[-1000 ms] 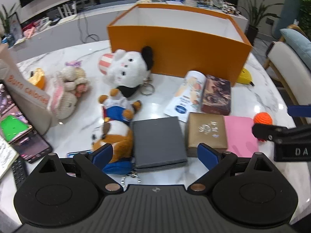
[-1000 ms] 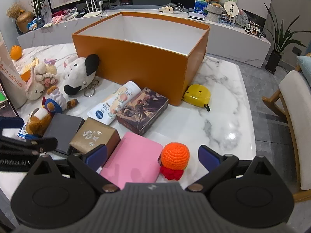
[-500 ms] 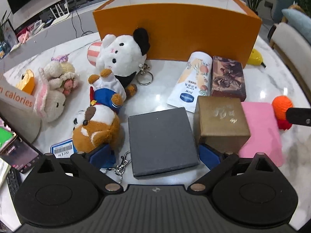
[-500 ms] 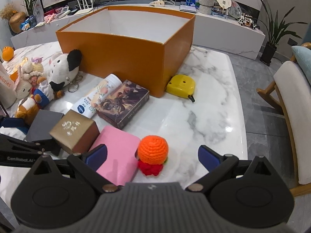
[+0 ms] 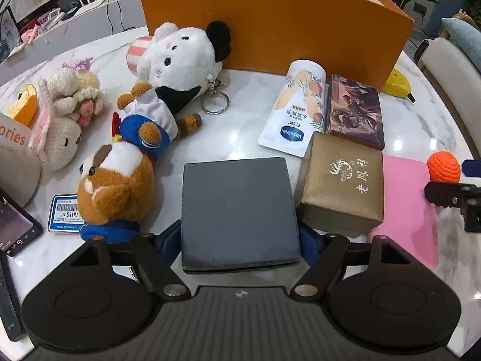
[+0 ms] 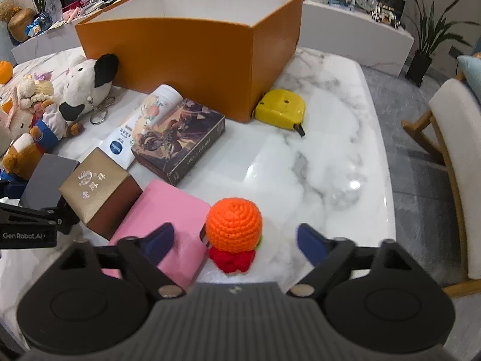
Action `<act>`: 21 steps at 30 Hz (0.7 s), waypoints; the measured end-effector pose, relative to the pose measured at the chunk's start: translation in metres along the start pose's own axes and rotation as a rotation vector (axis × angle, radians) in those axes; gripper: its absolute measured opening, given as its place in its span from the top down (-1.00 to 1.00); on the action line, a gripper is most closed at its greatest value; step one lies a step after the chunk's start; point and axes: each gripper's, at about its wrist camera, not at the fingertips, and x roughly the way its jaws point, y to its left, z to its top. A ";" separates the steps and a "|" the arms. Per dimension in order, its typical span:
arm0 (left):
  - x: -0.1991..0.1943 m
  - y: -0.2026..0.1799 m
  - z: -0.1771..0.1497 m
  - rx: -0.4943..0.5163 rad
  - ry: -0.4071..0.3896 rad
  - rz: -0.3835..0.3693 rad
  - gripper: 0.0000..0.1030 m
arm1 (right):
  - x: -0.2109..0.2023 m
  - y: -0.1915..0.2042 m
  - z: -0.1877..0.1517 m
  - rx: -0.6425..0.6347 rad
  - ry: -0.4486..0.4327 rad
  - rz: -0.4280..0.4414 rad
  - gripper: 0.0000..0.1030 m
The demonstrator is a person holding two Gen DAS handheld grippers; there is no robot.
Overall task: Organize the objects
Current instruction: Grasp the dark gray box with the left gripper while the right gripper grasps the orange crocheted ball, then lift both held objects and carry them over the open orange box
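Left gripper (image 5: 240, 242) straddles one grey box (image 5: 239, 210) (contact unclear); right gripper (image 6: 234, 240) gapes around one crochet orange (image 6: 234, 225).

Dark grey flat box (image 5: 239, 210) lies flat, near end between the left gripper's (image 5: 240, 245) jaws. Gold box (image 5: 341, 185) touches its right side, pink case (image 5: 405, 207) beyond. Orange crochet ball (image 6: 234, 225) on red base, upright beside the pink case. Big orange box (image 6: 192, 51) open, behind.

left gripper (image 5: 240, 245) | fingers against both sides of grey box (image 5: 239, 207) | gold box (image 5: 341, 186) just beside
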 end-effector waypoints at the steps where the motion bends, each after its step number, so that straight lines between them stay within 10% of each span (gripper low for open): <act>1: 0.000 0.000 -0.001 -0.001 -0.003 -0.002 -0.73 | 0.001 -0.001 0.001 0.005 0.008 0.001 -0.43; 8: -0.005 -0.001 -0.005 0.021 -0.006 -0.002 -0.72 | -0.001 -0.005 -0.001 0.001 0.016 0.015 0.19; 21: -0.035 0.008 -0.013 0.018 -0.046 -0.022 -0.72 | -0.015 -0.021 0.000 0.047 0.004 0.033 0.21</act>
